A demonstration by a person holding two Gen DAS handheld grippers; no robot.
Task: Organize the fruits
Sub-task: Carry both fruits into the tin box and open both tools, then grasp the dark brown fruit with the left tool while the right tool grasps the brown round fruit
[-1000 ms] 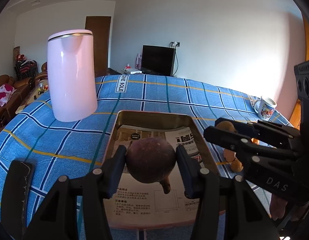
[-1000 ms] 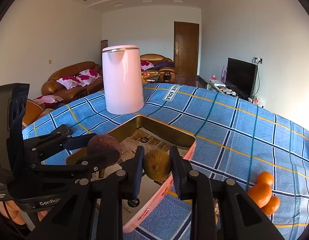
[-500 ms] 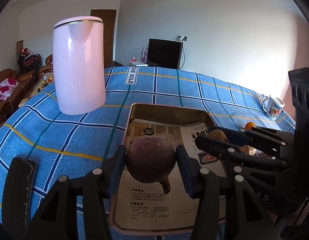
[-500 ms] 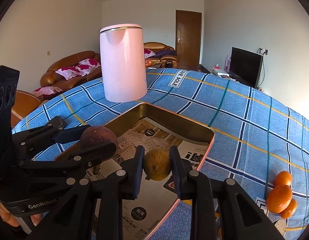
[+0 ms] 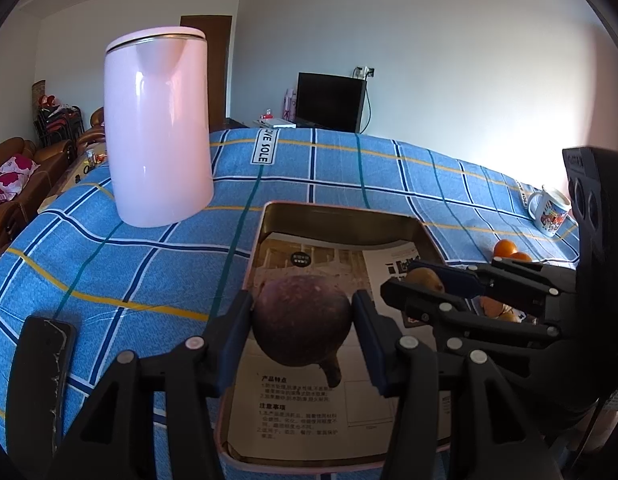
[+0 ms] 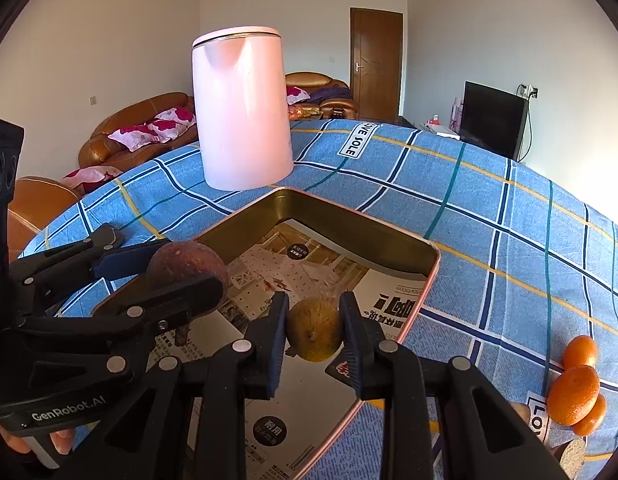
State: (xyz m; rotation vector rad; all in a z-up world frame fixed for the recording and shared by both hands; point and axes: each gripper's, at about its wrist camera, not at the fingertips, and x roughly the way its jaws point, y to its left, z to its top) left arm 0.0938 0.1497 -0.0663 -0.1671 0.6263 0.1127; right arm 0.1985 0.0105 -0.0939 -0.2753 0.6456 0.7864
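Observation:
A gold metal tray (image 5: 341, 216) (image 6: 349, 216) lined with printed paper lies on the blue checked tablecloth. My left gripper (image 5: 303, 320) (image 6: 157, 264) is shut on a dark purple round fruit (image 5: 303, 322) (image 6: 187, 266) with a short stem, held above the tray's near left part. Beside it my right gripper (image 6: 313, 328) (image 5: 421, 284) is shut on a small yellow-brown fruit (image 6: 315, 330) (image 5: 423, 278) over the tray's right side. Several oranges (image 6: 575, 390) (image 5: 509, 250) lie on the cloth to the right of the tray.
A tall pink kettle (image 5: 159, 128) (image 6: 243, 108) stands on the cloth behind the tray's left corner. A printed mug (image 5: 549, 210) sits at the far right edge of the table. A dark phone (image 5: 43, 364) lies at the near left. Sofas, a door and a television are beyond.
Both grippers have come forward over the tray with their fruits still held. The right gripper moved in from the tray's near edge and sank a little.

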